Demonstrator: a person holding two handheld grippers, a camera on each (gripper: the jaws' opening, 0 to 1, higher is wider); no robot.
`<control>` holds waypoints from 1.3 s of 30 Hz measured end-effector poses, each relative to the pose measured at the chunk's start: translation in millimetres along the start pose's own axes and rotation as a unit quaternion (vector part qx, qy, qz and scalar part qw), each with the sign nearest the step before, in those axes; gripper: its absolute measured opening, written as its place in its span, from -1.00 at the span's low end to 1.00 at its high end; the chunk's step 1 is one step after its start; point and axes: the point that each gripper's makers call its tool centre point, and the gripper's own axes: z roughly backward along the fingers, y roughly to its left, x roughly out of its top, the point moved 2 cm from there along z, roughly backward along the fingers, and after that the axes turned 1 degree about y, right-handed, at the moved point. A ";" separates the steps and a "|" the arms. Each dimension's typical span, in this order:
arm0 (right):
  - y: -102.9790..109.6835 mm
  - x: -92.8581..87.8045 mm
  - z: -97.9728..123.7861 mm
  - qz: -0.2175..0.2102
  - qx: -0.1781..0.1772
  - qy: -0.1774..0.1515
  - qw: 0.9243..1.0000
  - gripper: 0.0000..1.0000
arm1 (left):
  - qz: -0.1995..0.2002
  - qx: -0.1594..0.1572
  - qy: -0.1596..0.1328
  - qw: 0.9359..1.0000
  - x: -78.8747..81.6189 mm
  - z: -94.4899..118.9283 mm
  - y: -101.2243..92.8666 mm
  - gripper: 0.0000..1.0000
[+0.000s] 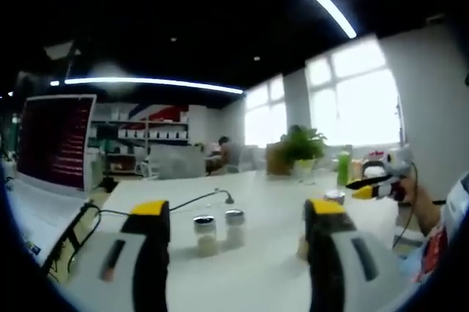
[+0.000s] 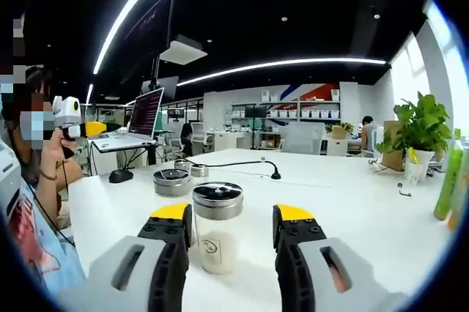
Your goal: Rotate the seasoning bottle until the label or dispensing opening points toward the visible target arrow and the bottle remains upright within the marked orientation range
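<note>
Yellow-tipped jaws of the right tool (image 2: 231, 233) stand apart at either side of a seasoning bottle (image 2: 218, 226), a clear jar with a metal lid and pale powder in its lower half; it sits upright on the bench between the tips, and I cannot tell whether either jaw touches the glass. The left tool (image 1: 238, 220) is likewise spread, holding nothing, with two small metal-lidded shakers (image 1: 219, 230) beyond its tips toward 12 o'clock. No target arrow is legible on the surface, so the aim of any turn would be a guess. The likeliest trouble: closing off-centre on the smooth round glass could push the bottle sideways or tip it, and a twist with a loose hold could slip without turning it. Two more lidded jars (image 2: 174, 181) stand just behind at 11 o'clock and could be knocked. The white bench (image 2: 352, 202) is glossy, crossed by a black cable (image 2: 234, 165). Farther off sit a laptop (image 2: 132, 125) at 10 o'clock, a potted plant (image 2: 419, 132) at 2 o'clock, shelving, bright windows, and ceiling light strips.
</note>
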 end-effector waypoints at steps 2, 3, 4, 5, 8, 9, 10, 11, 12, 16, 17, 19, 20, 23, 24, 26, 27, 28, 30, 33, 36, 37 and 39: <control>0.6 0.5 0.3 0.001 0.001 0.000 1.000 -0.10 | 0.002 -0.010 0.001 1.000 -1.6 -3.6 -5.4 0.62; 1.3 1.1 0.7 0.002 0.002 0.000 1.000 -0.10 | 0.007 -0.020 -0.001 1.000 -1.3 -4.3 -9.4 0.62; 2.4 1.8 1.1 0.004 0.002 -0.001 1.000 -0.10 | 0.011 -0.026 -0.004 1.000 -1.0 -4.8 -12.5 0.61; 3.8 2.6 1.8 0.005 0.003 -0.002 1.000 -0.10 | 0.013 -0.029 -0.005 0.999 -1.2 -5.3 -14.4 0.61; 7.3 4.8 3.0 0.011 0.007 -0.004 1.000 -0.10 | 0.012 -0.034 -0.003 0.999 -2.8 -6.3 -20.5 0.61; 8.1 5.8 3.7 0.012 0.008 -0.005 1.000 -0.10 | 0.011 -0.037 -0.003 0.999 -2.8 -6.2 -21.6 0.61; 8.5 6.5 4.4 0.013 0.009 -0.005 1.000 -0.10 | 0.012 -0.040 -0.004 0.999 -2.4 -6.0 -22.9 0.60; 8.7 7.9 5.5 0.014 0.009 -0.007 1.000 -0.10 | 0.014 -0.042 -0.006 0.999 -1.7 -5.8 -24.3 0.59; 8.5 9.4 6.8 0.015 0.008 -0.009 1.000 -0.10 | 0.016 -0.043 -0.010 0.999 -0.9 -6.1 -25.3 0.58; 7.0 15.3 12.0 0.017 0.003 -0.018 1.000 -0.10 | 0.020 -0.043 -0.009 0.999 -4.9 -11.5 -28.2 0.57; 6.6 16.2 12.9 0.017 0.002 -0.020 1.000 -0.10 | 0.022 -0.044 -0.006 0.999 -6.3 -12.7 -28.7 0.57; 6.4 17.3 13.9 0.018 0.001 -0.022 1.000 -0.10 | 0.025 -0.045 -0.005 0.999 -7.5 -13.8 -29.8 0.56; 6.7 17.7 14.3 0.018 0.002 -0.022 1.000 -0.10 | 0.026 -0.045 -0.008 0.999 -6.9 -13.9 -30.1 0.54; 7.6 17.1 14.3 0.015 0.003 -0.022 1.000 -0.11 | 0.024 -0.045 -0.017 0.999 -2.5 -14.4 -32.9 0.47; 8.6 16.2 14.0 0.015 0.005 -0.020 1.000 -0.11 | 0.021 -0.047 -0.020 0.998 -0.9 -14.6 -34.3 0.48; 9.7 15.5 13.5 0.013 0.008 -0.018 1.000 -0.11 | 0.009 -0.057 -0.024 0.998 1.3 -15.6 -37.8 0.49; 9.8 15.2 13.2 0.011 0.009 -0.018 1.000 -0.11 | 0.006 -0.060 -0.024 0.998 2.3 -16.3 -38.5 0.49; 9.1 14.9 13.3 0.009 0.008 -0.017 1.000 -0.11 | -0.007 -0.065 -0.038 0.997 8.2 -18.2 -40.1 0.48; 7.1 15.2 14.1 0.011 0.003 -0.018 1.000 -0.11 | -0.046 -0.070 -0.044 0.995 13.4 -20.4 -45.8 0.48; 5.6 14.5 16.4 0.009 0.000 -0.016 1.000 -0.11 | -0.062 -0.075 -0.033 0.995 13.0 -25.9 -52.5 0.50; 3.8 13.9 19.1 0.008 -0.002 -0.016 1.000 -0.11 | -0.052 -0.090 -0.046 0.994 18.1 -30.2 -56.3 0.48; 2.4 13.8 19.8 0.011 -0.006 -0.016 1.000 -0.11 | -0.051 -0.095 -0.059 0.992 22.8 -31.6 -57.6 0.44; -0.3 13.8 21.4 0.010 -0.010 -0.014 1.000 -0.11 | -0.033 -0.097 -0.073 0.992 30.6 -34.2 -56.3 0.41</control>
